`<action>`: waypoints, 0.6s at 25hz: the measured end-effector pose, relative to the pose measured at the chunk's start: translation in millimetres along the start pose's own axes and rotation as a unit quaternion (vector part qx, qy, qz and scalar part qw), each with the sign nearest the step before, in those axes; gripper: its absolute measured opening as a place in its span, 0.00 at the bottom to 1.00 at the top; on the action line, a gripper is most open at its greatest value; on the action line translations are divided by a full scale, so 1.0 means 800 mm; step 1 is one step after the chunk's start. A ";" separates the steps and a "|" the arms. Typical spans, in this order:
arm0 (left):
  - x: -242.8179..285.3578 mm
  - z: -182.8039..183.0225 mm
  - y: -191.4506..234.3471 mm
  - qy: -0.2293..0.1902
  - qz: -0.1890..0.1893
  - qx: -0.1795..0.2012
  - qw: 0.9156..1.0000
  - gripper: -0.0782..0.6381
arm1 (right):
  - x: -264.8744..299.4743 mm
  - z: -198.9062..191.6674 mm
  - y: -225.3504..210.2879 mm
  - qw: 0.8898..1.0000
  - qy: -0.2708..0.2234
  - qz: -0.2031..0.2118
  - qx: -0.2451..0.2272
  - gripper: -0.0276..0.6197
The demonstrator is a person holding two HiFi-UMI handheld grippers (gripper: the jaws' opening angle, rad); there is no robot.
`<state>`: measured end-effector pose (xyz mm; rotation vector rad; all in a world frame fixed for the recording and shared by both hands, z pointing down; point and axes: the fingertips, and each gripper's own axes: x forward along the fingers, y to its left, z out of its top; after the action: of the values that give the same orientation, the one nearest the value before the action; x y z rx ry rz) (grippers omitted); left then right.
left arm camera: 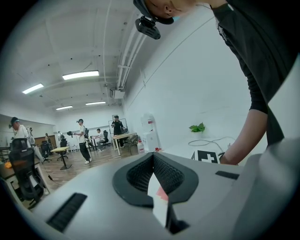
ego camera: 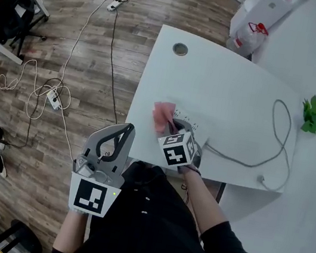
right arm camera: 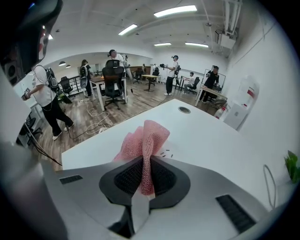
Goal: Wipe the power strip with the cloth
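Note:
My right gripper (ego camera: 167,128) is shut on a pink mesh cloth (ego camera: 161,117), which stands bunched up out of the jaws (right arm camera: 143,140). It hovers over the near left part of the white table (ego camera: 225,86). The white power strip (ego camera: 179,117) lies right beside the cloth, mostly hidden by the gripper; only its slot marks (right arm camera: 167,152) show. Its grey cable (ego camera: 277,135) loops off to the right. My left gripper (ego camera: 125,129) is held off the table's left edge, close to my body, jaws together and holding nothing (left arm camera: 154,180).
A round cable grommet (ego camera: 180,49) sits near the table's far left corner. A small green plant (ego camera: 312,115) is at the right. Cables and another power strip (ego camera: 54,98) lie on the wooden floor to the left. Several people stand far off in the room.

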<state>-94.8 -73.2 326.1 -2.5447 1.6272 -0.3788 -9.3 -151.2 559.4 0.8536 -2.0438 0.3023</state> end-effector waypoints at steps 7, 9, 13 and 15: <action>0.013 0.010 -0.020 -0.012 -0.027 0.004 1.000 0.13 | -0.021 -0.030 -0.020 1.000 0.012 -0.025 0.009 0.14; 0.018 0.012 -0.026 -0.012 -0.034 0.002 0.999 0.13 | -0.027 -0.039 -0.027 0.999 0.015 -0.031 0.012 0.14; 0.026 0.014 -0.037 -0.013 -0.048 -0.001 0.999 0.13 | -0.040 -0.058 -0.040 0.999 0.021 -0.043 0.025 0.14; 0.030 0.017 -0.043 -0.016 -0.056 0.002 0.998 0.13 | -0.047 -0.069 -0.047 0.998 0.024 -0.050 0.031 0.14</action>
<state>-51.5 -80.8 323.7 -2.6319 1.4754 -0.3482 65.1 -134.4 557.9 0.9749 -1.9485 0.3280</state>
